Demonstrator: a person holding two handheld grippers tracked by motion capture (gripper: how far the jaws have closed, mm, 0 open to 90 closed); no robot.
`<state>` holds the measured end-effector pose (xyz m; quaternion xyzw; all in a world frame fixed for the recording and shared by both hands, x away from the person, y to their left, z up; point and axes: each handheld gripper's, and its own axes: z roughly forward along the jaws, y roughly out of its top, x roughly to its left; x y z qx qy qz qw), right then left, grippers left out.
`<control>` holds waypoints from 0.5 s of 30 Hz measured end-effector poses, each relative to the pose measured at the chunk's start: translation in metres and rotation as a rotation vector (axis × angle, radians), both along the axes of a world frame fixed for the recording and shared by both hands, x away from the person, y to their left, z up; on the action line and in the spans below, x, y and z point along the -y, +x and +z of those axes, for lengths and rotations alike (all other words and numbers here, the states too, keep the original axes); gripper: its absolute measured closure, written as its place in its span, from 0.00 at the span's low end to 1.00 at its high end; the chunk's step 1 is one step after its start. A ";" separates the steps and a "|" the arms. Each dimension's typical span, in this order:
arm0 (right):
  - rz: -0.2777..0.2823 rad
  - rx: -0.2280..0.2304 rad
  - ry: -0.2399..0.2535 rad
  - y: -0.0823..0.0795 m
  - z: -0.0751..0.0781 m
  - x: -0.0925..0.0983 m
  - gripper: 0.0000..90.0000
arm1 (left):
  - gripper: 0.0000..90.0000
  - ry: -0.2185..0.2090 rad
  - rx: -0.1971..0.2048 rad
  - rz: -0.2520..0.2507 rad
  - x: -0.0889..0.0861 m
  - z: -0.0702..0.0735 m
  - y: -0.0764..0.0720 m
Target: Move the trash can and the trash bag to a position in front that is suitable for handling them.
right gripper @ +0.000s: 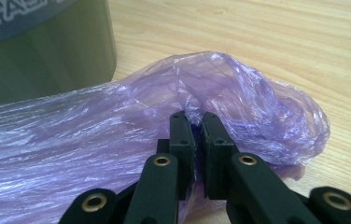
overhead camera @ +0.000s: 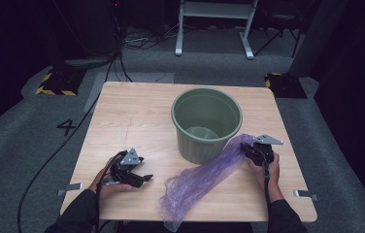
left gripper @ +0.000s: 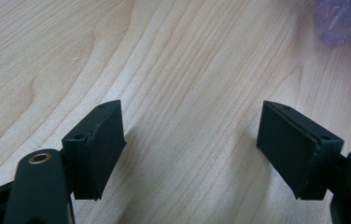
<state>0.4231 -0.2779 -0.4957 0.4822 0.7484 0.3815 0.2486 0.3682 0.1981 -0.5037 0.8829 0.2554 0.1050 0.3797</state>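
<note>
Two grippers are in your hands, and they stand in opposite states. Your right gripper (right gripper: 197, 122) has its jaws pressed together on a fold of the purple plastic bag (right gripper: 117, 140), pinching the thin film at its bunched end; in the high view that same right gripper (overhead camera: 257, 151) sits at the bag's upper end, just beside the bin's right flank. Your left gripper (left gripper: 190, 140) has its jaws spread wide with nothing between them but bare wood, hovering low over the table (left gripper: 173, 56); a corner of purple film shows at the top right of that view, well clear of the pads. From above, the left gripper (overhead camera: 141, 178) lies near the front left of the table (overhead camera: 137, 111), pointing toward the bag and apart from it.

Moving outward, the purple plastic bag (overhead camera: 195, 182) stretches diagonally across the wood, from your right gripper down toward the table's front edge, where its loose crumpled end spreads and slightly overhangs. Its upper stretch runs right alongside the base of the green bin (overhead camera: 207, 124); whether film and bin wall touch you cannot tell.

That green bin stands upright near the table's middle, mouth open upward. Inside, you can see its smooth inner wall and a pale round patch at the bottom, nothing else. The bag lies wholly outside it. In the right gripper view the green bin (right gripper: 43, 51) rises at the upper left, with pale lettering on a band near the top.
</note>
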 end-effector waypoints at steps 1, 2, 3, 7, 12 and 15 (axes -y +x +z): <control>-0.003 0.008 -0.001 -0.001 0.001 0.000 0.95 | 0.25 0.000 0.000 -0.001 0.000 0.000 0.000; -0.006 0.011 0.002 -0.001 0.002 0.001 0.95 | 0.25 0.000 0.000 0.000 0.000 0.000 0.000; -0.008 0.020 0.001 -0.002 0.003 0.001 0.95 | 0.25 0.000 0.000 -0.001 0.000 0.000 0.000; -0.014 0.046 -0.004 -0.004 0.007 0.002 0.95 | 0.25 0.000 -0.001 0.000 0.000 0.000 0.000; -0.019 0.068 0.005 -0.005 0.011 0.003 0.95 | 0.25 0.000 -0.001 0.000 0.000 0.000 0.000; -0.021 0.078 0.009 -0.006 0.013 0.003 0.95 | 0.25 0.001 -0.001 0.000 0.000 0.000 0.000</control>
